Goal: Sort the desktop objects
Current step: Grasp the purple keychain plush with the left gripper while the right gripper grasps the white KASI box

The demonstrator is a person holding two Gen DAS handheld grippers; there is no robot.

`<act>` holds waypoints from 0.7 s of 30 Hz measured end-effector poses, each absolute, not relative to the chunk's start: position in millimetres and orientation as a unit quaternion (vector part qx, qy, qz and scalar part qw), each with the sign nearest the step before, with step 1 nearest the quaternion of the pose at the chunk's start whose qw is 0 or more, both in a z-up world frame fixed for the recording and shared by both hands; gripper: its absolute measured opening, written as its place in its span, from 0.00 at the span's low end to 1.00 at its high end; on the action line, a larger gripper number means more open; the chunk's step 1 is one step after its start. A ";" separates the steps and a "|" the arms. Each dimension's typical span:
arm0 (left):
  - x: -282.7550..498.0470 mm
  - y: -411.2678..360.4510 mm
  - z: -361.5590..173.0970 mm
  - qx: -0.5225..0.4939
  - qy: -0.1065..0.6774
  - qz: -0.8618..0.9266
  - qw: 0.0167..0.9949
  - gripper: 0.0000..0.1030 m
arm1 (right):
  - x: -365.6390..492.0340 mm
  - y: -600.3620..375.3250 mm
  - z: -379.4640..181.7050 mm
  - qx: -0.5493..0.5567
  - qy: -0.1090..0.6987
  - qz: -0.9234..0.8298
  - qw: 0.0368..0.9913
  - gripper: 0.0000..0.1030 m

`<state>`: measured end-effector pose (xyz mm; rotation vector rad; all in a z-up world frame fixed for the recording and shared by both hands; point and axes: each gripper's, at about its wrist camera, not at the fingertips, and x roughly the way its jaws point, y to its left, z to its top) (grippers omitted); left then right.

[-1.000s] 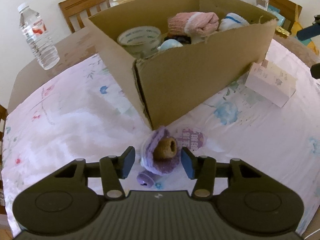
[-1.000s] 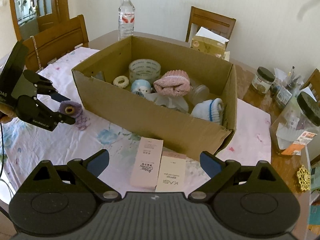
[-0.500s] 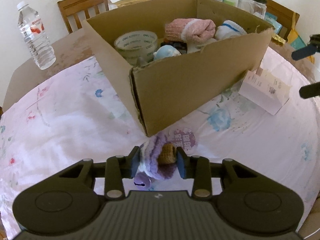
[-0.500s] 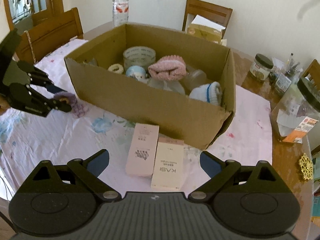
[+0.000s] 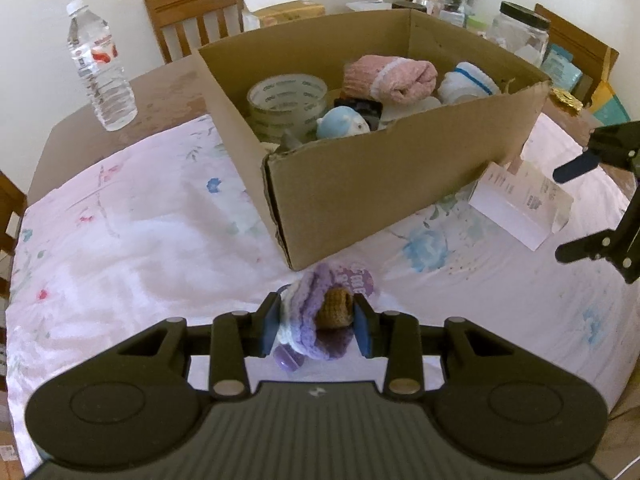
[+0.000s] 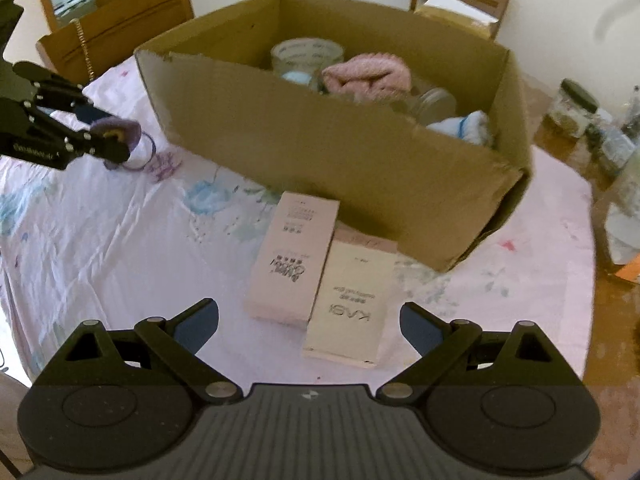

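While the left gripper squeezes a purple knitted piece between its blue pads, just in front of the near corner of the cardboard box, the right gripper hangs with its jaws spread wide and nothing between them. The left jaws have just been closing, and the soft knit with its brown knitted centre now fills the gap, pressed from both sides. A small purple ring hangs under it, close to the flowered tablecloth.

Below the right gripper lie two flat cartons side by side on the cloth: a pink carton and a cream carton, touching along their long edges and lying just in front of the box's long wall. The cream one lies between the open jaws as seen from the right wrist, but the pads do not touch it.

Inside the box sit a roll of clear tape, a pink knitted bundle, a white and blue sock and a pale blue round toy. A water bottle stands upright on the bare wood beyond the cloth, well apart from the box. Jars stand on the table past the far end of the box.
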<state>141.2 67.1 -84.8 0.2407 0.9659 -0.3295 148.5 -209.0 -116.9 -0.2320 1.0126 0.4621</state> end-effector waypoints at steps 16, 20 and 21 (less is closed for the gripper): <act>121.9 53.7 -69.5 0.102 0.452 -0.121 0.878 0.36 | 141.4 -184.9 -119.3 -0.154 0.465 0.329 0.807 0.96; 117.8 49.7 -66.5 0.098 0.451 -0.115 0.880 0.36 | 146.5 -193.2 -122.9 -0.192 0.451 0.331 0.806 0.96; 116.7 48.9 -66.2 0.097 0.451 -0.114 0.880 0.36 | 148.4 -194.4 -124.0 -0.202 0.447 0.334 0.805 0.96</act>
